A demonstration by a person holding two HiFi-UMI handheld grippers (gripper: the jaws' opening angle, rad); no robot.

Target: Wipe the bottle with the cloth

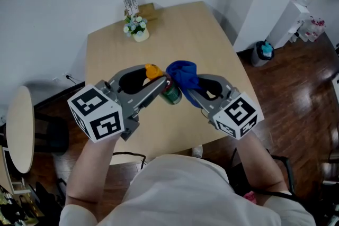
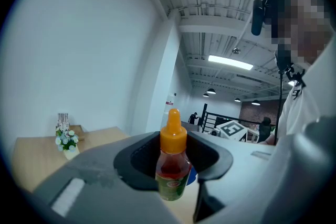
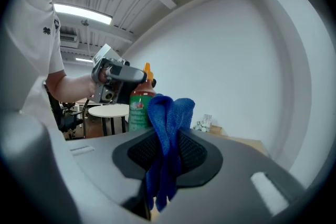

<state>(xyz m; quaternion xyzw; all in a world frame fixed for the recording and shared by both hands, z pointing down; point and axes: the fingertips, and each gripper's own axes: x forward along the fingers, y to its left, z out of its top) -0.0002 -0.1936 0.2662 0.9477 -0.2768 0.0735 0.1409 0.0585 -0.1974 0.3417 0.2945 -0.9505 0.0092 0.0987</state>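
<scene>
One bottle [image 2: 172, 165]; one cloth [image 1: 183, 74]; two grippers [image 1: 165, 84] [image 1: 189, 91]; one flower pot [image 1: 137, 27] (white blooms).

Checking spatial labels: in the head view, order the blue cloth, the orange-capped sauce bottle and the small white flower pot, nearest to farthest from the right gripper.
1. Blue cloth, held in the right gripper.
2. Orange-capped sauce bottle, just left of it.
3. Small white flower pot, at the table's far edge.

Left claw [image 1: 162, 85] and right claw [image 1: 189, 90], both clamped, point inward, tips nearly meeting.
</scene>
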